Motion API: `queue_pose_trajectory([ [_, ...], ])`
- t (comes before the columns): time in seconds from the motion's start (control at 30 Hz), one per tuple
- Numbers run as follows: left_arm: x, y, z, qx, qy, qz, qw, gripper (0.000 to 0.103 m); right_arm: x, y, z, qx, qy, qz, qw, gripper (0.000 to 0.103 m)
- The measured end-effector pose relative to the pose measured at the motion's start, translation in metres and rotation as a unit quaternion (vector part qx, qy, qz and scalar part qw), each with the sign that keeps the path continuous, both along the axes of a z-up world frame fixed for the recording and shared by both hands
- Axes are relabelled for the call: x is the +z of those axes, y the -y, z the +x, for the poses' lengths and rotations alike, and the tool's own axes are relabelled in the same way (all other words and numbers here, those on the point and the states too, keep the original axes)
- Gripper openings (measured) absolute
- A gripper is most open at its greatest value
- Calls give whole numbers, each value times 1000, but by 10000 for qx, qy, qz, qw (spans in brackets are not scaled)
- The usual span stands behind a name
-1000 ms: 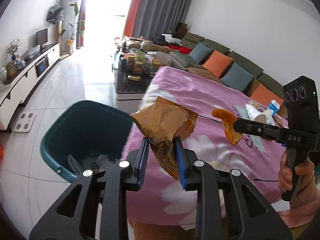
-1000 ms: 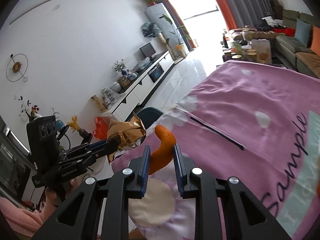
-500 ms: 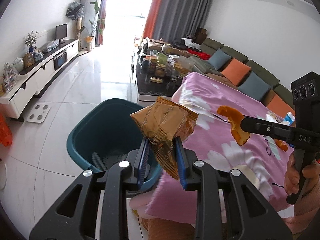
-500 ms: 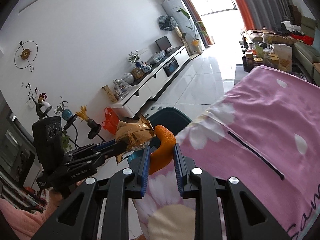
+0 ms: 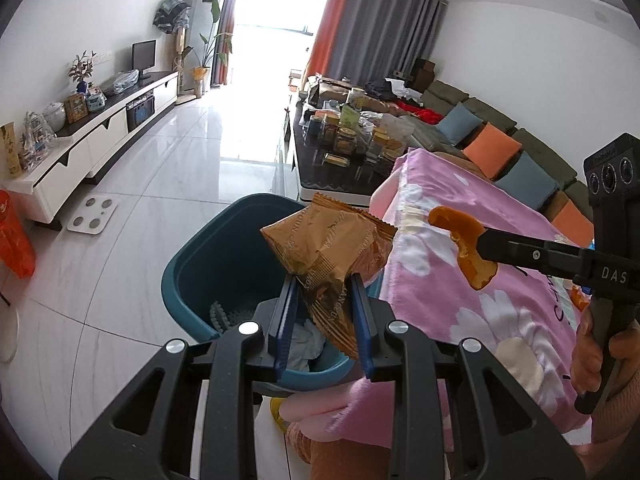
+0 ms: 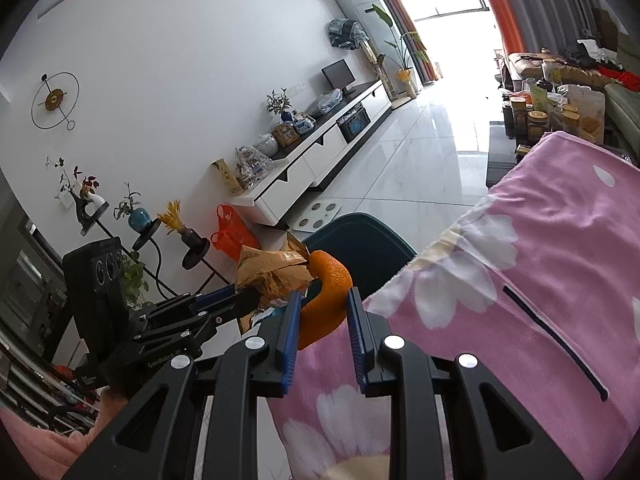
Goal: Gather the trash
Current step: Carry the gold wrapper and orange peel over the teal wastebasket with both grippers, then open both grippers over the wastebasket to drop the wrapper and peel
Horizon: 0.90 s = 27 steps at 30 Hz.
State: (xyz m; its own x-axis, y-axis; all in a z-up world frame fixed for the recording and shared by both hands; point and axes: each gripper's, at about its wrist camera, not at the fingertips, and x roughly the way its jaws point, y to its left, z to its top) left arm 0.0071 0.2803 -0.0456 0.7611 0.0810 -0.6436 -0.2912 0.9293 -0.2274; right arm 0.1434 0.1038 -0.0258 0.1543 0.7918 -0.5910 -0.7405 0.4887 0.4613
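My left gripper (image 5: 322,312) is shut on a crumpled brown snack wrapper (image 5: 328,248) and holds it above the near rim of a teal bin (image 5: 192,276) on the floor. White crumpled trash lies inside the bin. My right gripper (image 6: 322,322) is shut on a curved orange peel (image 6: 326,300) at the edge of the pink flowered blanket (image 6: 540,272), next to the bin (image 6: 360,240). The peel (image 5: 464,246) and right gripper show to the right in the left wrist view; the wrapper (image 6: 272,272) shows in the right wrist view.
A dark coffee table (image 5: 344,152) crowded with jars stands beyond the bin. A sofa with orange and blue cushions (image 5: 492,148) lines the right wall. A white TV cabinet (image 5: 92,148), a bathroom scale (image 5: 92,216) and an orange bag (image 5: 14,236) are at the left.
Both grippers have swung left toward the bin. The wrapper now hangs over the bin's opening, and the peel has come to the blanket's edge beside it.
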Motion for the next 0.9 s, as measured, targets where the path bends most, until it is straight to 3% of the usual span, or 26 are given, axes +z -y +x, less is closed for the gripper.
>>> queue_pose_trajectory([
  [0.9, -28, -17, 23, 270, -341, -130, 9990, 27, -23, -49, 13, -20, -210, -342, 9992, 22],
])
